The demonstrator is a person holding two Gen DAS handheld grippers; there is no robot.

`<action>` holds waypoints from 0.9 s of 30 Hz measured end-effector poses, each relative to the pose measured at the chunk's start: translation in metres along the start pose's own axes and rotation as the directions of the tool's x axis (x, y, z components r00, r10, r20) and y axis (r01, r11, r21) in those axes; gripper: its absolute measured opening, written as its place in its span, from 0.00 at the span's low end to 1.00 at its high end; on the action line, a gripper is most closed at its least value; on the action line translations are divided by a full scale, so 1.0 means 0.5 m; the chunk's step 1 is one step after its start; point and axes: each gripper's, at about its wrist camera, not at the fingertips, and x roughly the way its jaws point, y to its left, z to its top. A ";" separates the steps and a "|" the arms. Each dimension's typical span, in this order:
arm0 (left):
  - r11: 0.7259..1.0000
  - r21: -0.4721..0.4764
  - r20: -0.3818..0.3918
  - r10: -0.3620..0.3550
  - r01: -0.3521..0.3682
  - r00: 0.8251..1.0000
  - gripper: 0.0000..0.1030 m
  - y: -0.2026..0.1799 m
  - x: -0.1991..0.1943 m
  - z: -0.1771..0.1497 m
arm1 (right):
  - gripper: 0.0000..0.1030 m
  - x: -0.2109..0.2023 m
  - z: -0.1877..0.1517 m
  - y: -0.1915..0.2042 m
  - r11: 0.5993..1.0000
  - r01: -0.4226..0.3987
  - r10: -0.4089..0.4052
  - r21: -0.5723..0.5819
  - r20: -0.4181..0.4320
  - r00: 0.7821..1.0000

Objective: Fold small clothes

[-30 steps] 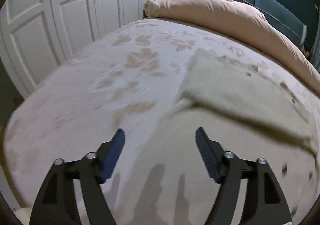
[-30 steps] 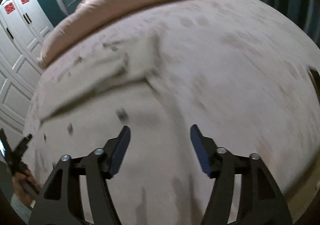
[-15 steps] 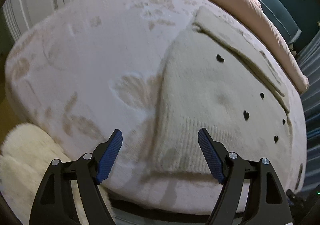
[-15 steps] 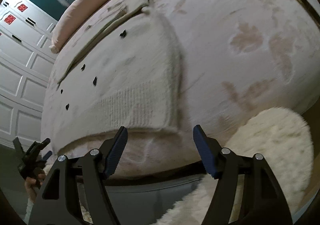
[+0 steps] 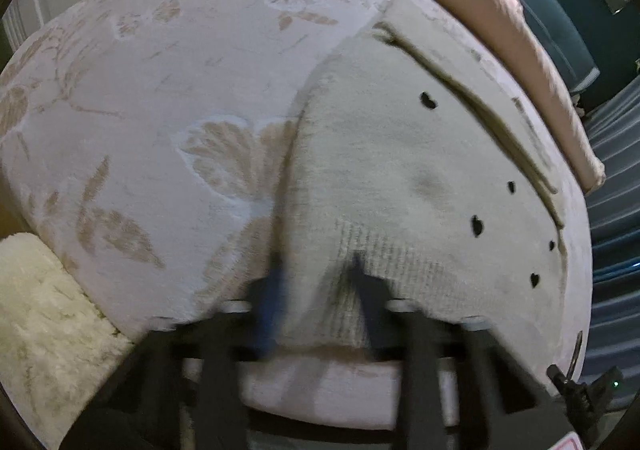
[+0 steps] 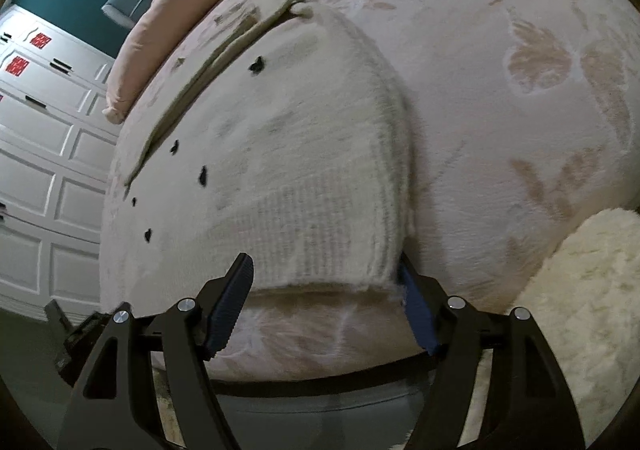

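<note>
A cream knitted sweater (image 5: 400, 169) with small black hearts lies flat on the bed, its ribbed hem at the near edge. My left gripper (image 5: 316, 290) is blurred; its jaws are closing on the hem's left corner, and the knit puckers between the pads. In the right wrist view the same sweater (image 6: 300, 149) shows its right hem corner. My right gripper (image 6: 324, 268) stands open astride that corner, the right finger (image 6: 412, 302) touching the knit's edge and the left finger apart from it.
The bed cover (image 5: 180, 89) is pale pink with leaf patterns. A folded pink duvet (image 5: 500, 21) and teal headboard (image 5: 560, 29) lie at the far side. White wardrobe doors (image 6: 44, 153) stand beside the bed. A fluffy cream rug (image 6: 580, 310) lies at the foot.
Both grippers dropped from over the bed to the sweater's near hem. The left jaws went from wide open to nearly together on the hem corner. The right jaws stayed open.
</note>
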 end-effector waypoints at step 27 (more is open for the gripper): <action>0.998 -0.022 -0.007 -0.060 0.060 0.998 0.07 -0.013 0.005 0.023 | 0.46 0.008 0.029 -0.012 0.998 -0.014 0.010 0.056 0.069 0.998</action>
